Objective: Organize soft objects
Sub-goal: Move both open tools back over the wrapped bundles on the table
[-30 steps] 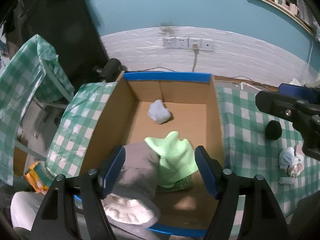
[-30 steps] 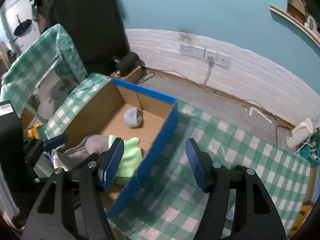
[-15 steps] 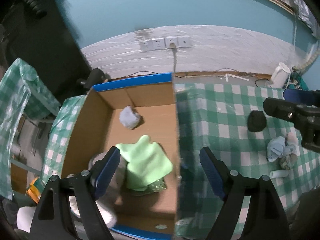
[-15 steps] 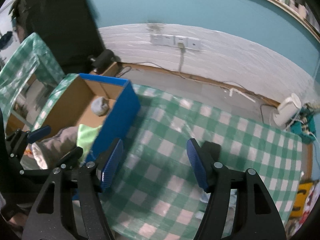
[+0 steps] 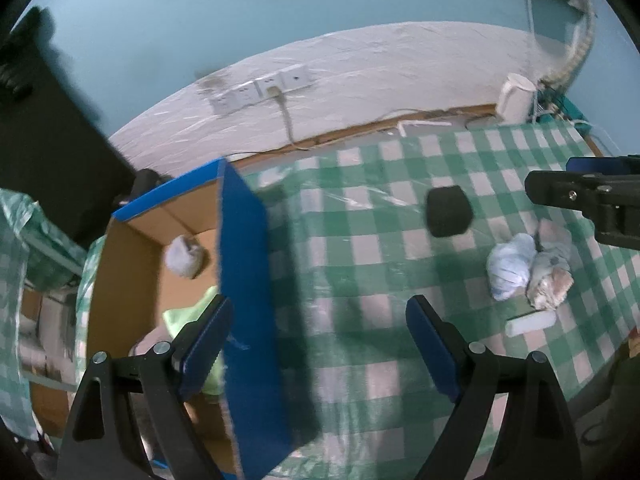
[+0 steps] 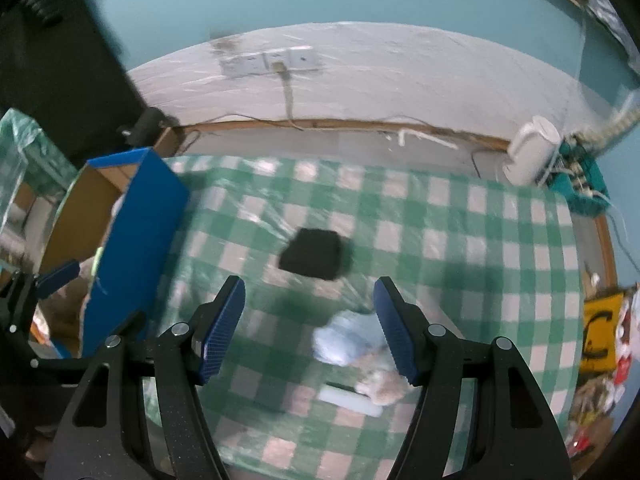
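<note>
A cardboard box with blue outer walls [image 5: 248, 280] [image 6: 132, 220] stands at the left of the checked table. Inside it lie a pale rolled bundle [image 5: 183, 257] and a light green cloth [image 5: 192, 312]. On the table lie a black soft block [image 5: 448, 210] [image 6: 314, 254], a light blue bundle [image 5: 510, 266] [image 6: 344, 338], a beige bundle [image 5: 550, 276] [image 6: 380, 386] and a small white roll [image 5: 530, 324] [image 6: 346, 396]. My left gripper [image 5: 316, 344] is open and empty above the box's right wall. My right gripper [image 6: 308, 328] is open and empty above the light blue bundle.
The green checked tablecloth [image 5: 360, 248] [image 6: 440, 240] covers the table. A white appliance [image 6: 530, 156] and a teal basket of cables [image 6: 580, 184] sit past the far right corner. Yellow and red clutter [image 6: 600, 336] lies off the right edge. Wall sockets [image 5: 260, 88] are behind.
Both grippers have swung right, away from over the box toward the loose items on the table. The right gripper now hangs over the light blue bundle. Both stayed open and empty.
</note>
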`<state>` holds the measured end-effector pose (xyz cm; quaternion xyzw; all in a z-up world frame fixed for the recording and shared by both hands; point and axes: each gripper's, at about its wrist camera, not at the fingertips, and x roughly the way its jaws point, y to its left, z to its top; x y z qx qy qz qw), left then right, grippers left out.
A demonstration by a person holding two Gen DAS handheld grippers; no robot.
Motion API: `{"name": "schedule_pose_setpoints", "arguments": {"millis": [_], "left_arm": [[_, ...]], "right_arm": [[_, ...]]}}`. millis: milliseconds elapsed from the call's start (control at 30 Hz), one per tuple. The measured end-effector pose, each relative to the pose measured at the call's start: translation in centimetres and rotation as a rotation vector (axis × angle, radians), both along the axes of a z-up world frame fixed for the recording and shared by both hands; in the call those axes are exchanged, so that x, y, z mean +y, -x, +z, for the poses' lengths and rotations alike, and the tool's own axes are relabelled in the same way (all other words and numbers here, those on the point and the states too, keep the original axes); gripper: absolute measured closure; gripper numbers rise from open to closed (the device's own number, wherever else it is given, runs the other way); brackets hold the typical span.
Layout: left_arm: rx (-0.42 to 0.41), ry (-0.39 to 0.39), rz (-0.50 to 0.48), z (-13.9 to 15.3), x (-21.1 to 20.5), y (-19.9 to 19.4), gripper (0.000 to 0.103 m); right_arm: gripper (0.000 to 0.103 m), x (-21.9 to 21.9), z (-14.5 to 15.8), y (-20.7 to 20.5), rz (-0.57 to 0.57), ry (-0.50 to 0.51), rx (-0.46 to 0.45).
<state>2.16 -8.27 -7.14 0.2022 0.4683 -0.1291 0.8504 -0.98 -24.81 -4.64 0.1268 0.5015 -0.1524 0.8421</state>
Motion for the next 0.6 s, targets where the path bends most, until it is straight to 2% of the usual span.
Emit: {"name": "schedule_pose_setpoints", "arguments": {"millis": [233,600], "left_arm": [[0.048,-0.002,-0.046,-1.8,-3.4,-0.2,0.014],[0.123,0.006,-0.087,-5.3,-6.2,-0.9,0.014]], "right_arm": [[0.037,-3.5,-2.9,2.4,-0.082,-0.027,0.060],[0.036,-5.7,-7.2,4.6,-0.135,-0.104,0.137]]}}
